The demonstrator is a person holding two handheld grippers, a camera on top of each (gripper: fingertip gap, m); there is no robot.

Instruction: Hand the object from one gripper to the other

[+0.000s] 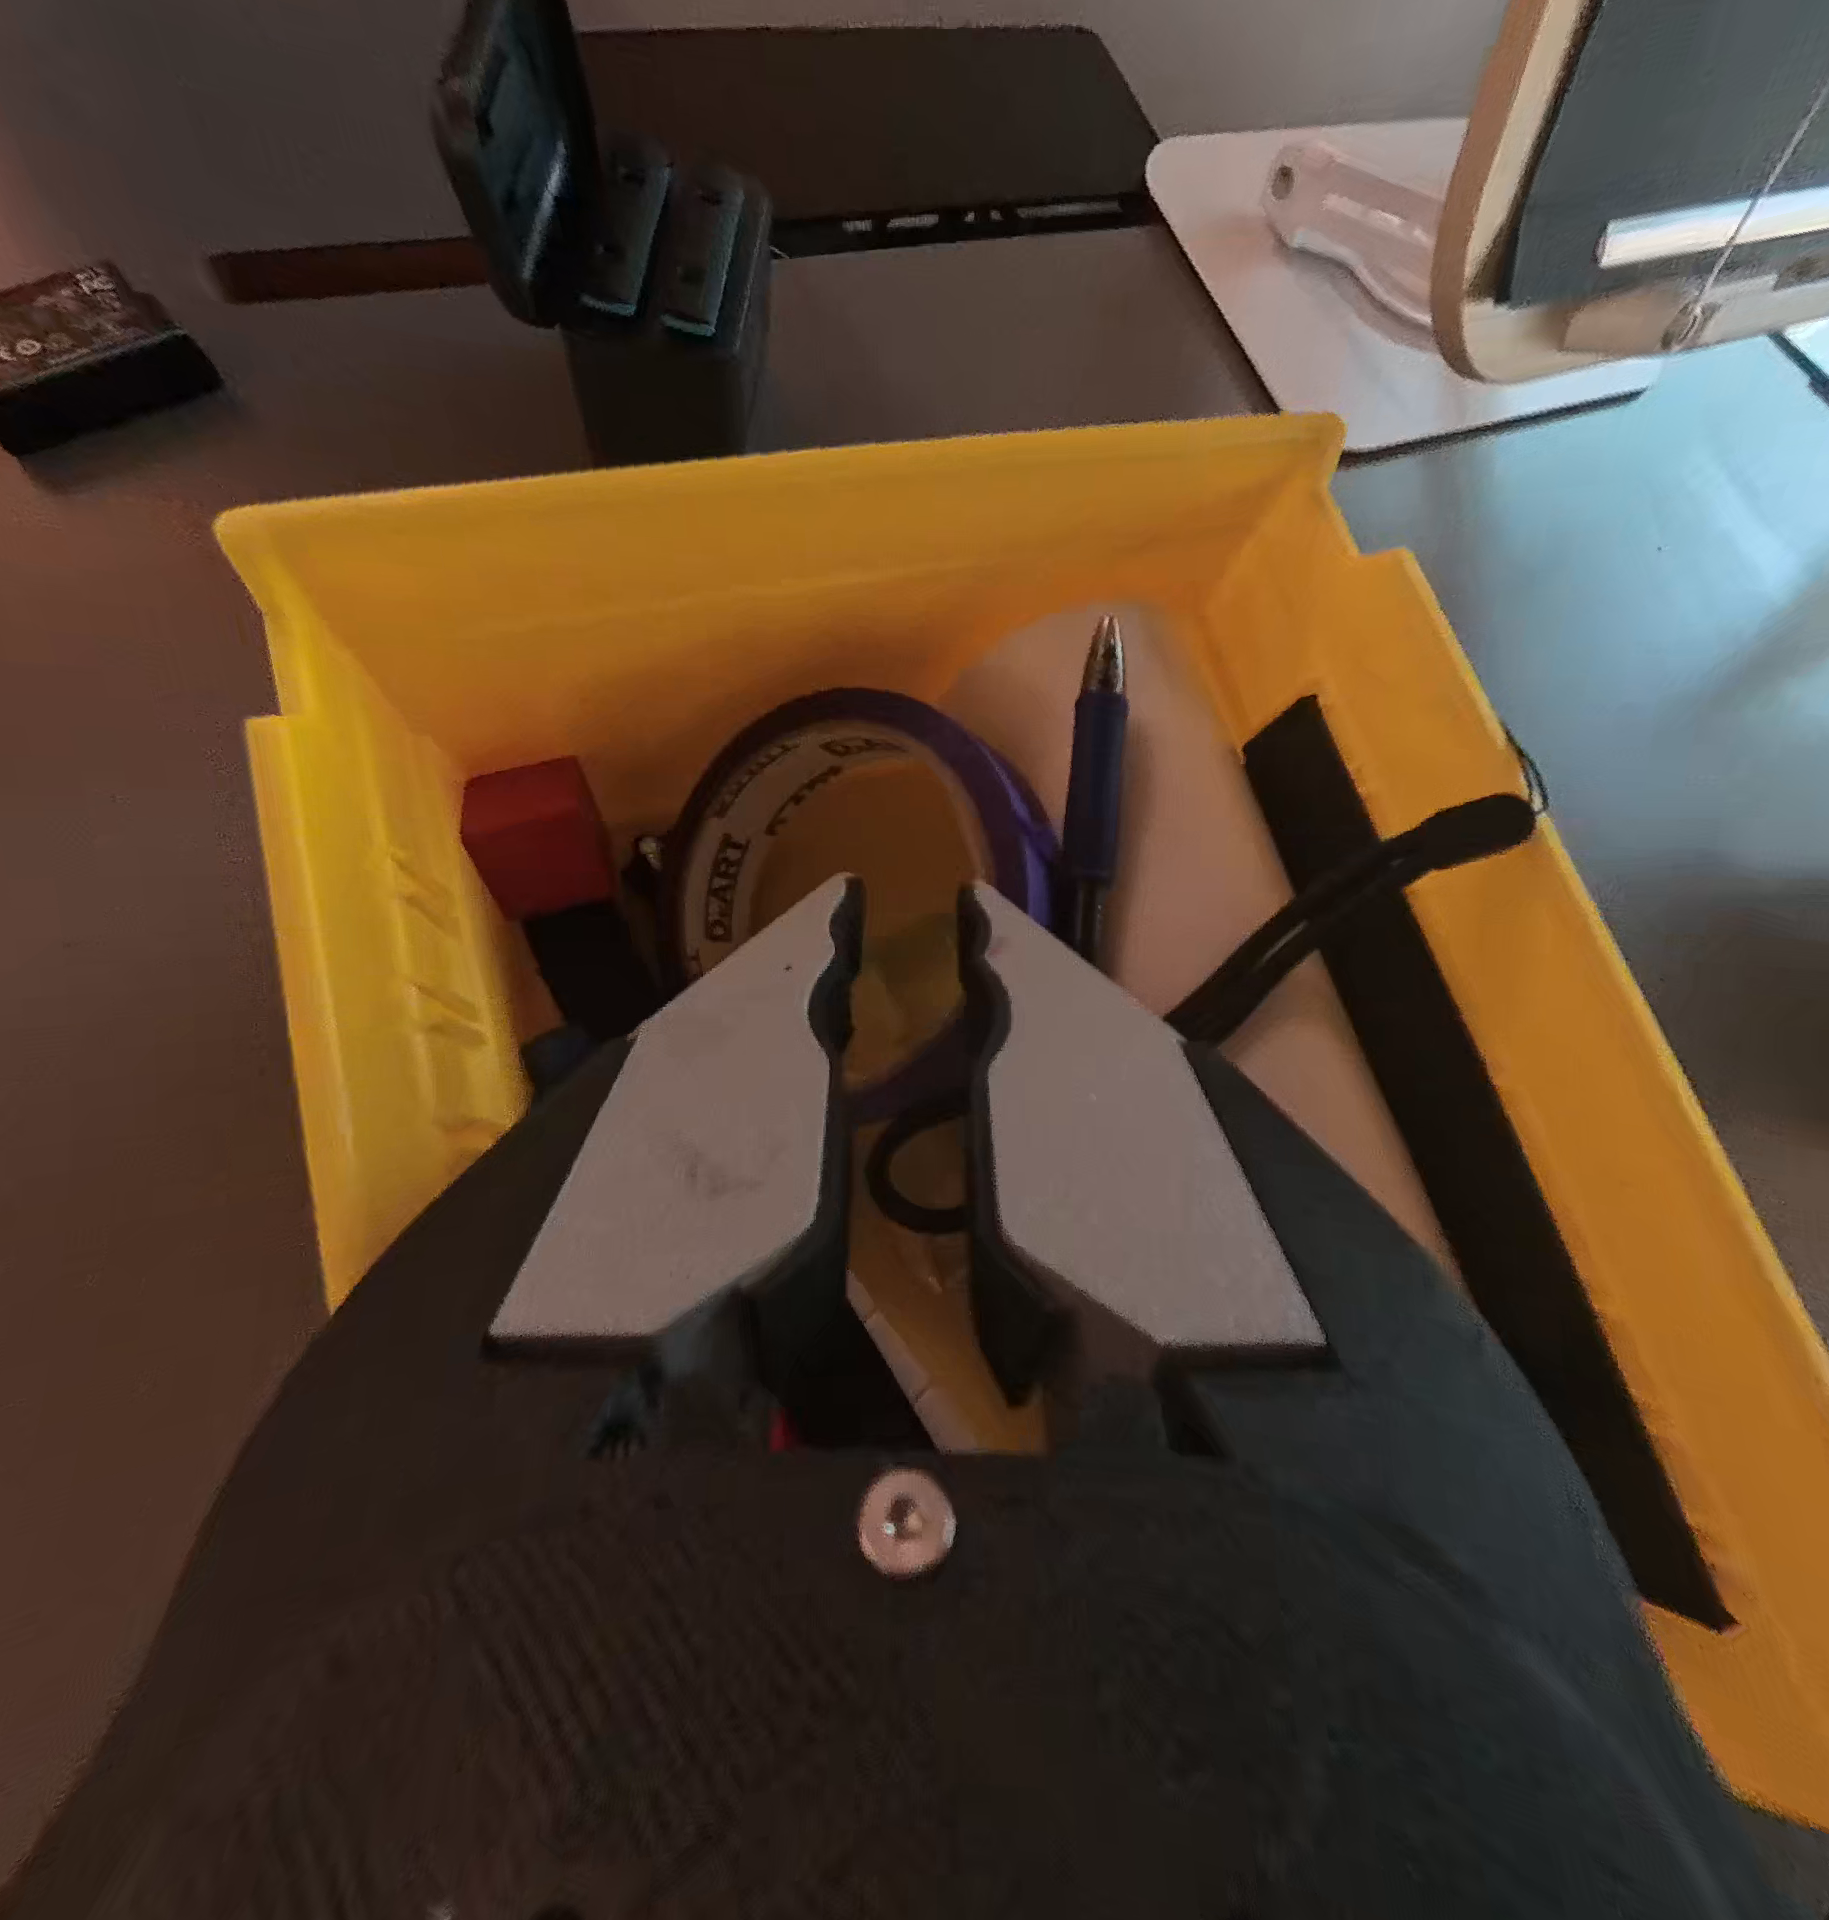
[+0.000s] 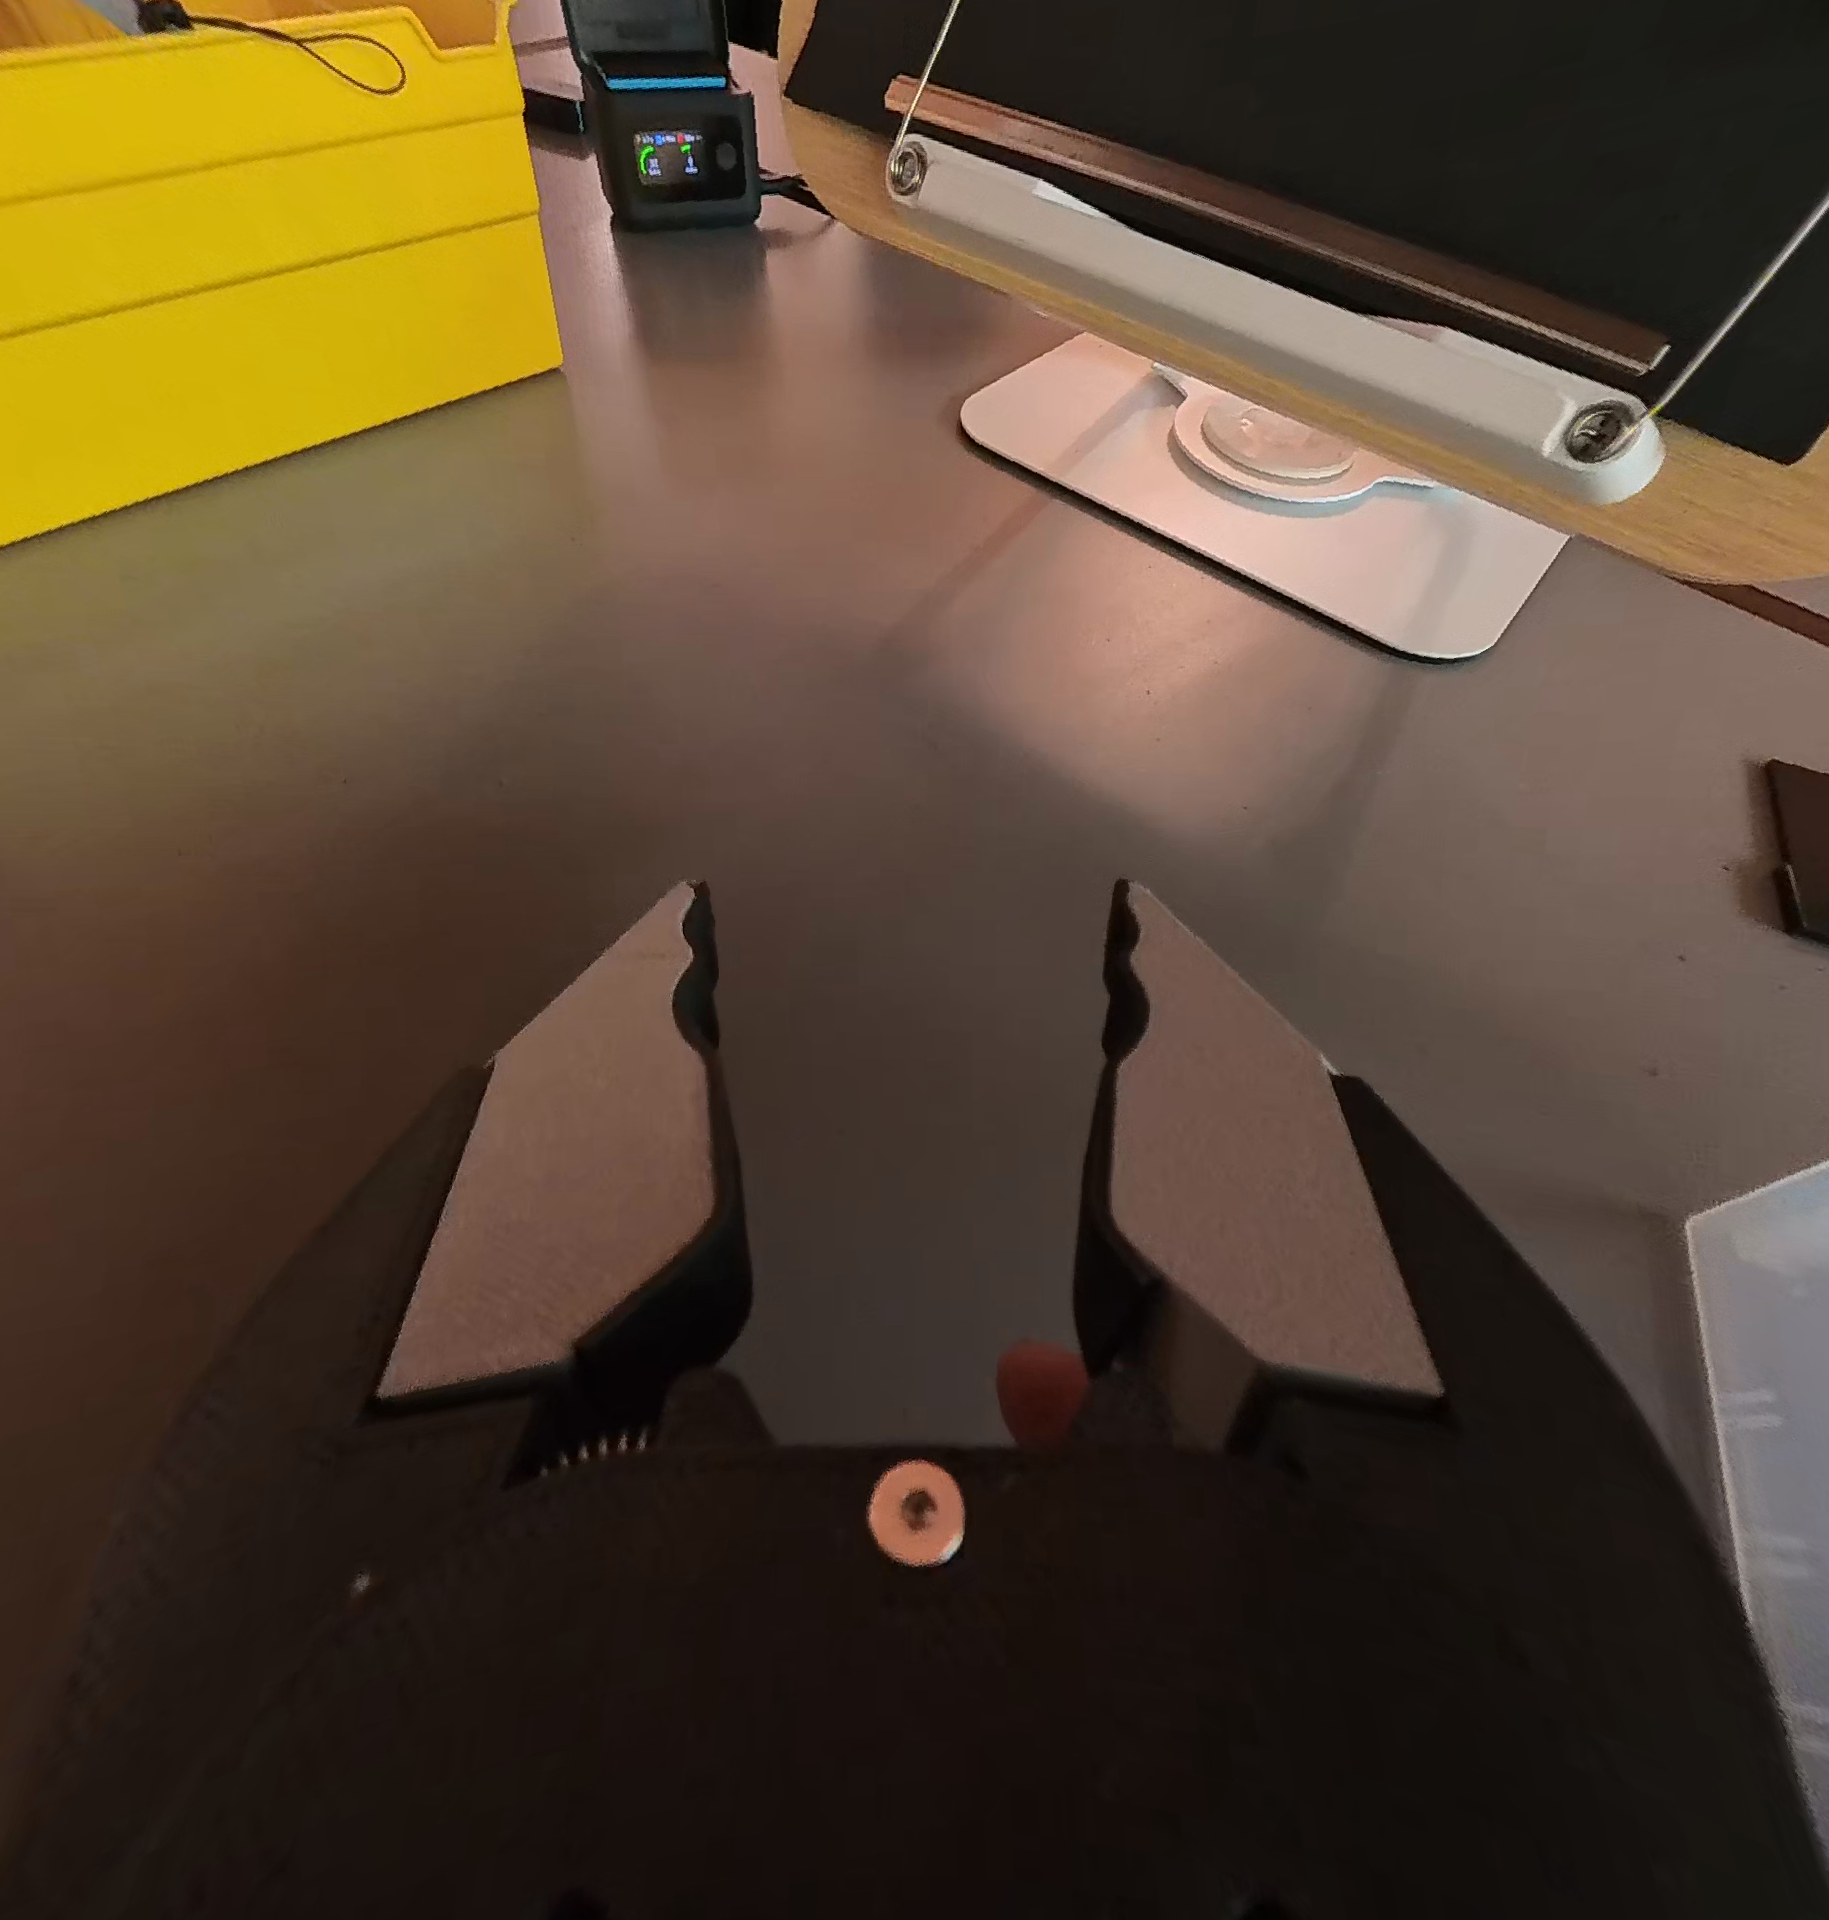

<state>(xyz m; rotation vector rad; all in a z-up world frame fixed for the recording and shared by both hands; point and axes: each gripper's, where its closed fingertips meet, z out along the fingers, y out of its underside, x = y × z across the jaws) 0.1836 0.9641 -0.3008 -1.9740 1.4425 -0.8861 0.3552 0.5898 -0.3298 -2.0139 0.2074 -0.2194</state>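
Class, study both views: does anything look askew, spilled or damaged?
Nothing looks damaged or spilled. The yellow bin is a loose jumble: tape roll propped on edge, pen leaning tip-up, and a black cord draped over its rim.

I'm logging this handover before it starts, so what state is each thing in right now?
left gripper: jaws narrowly parted above the tape, gripping nothing visible.
right gripper: jaws wide open, empty, over bare table.
tape roll: tilted in the yellow bin.
blue pen: leaning, tip up.
small charger screen: lit.
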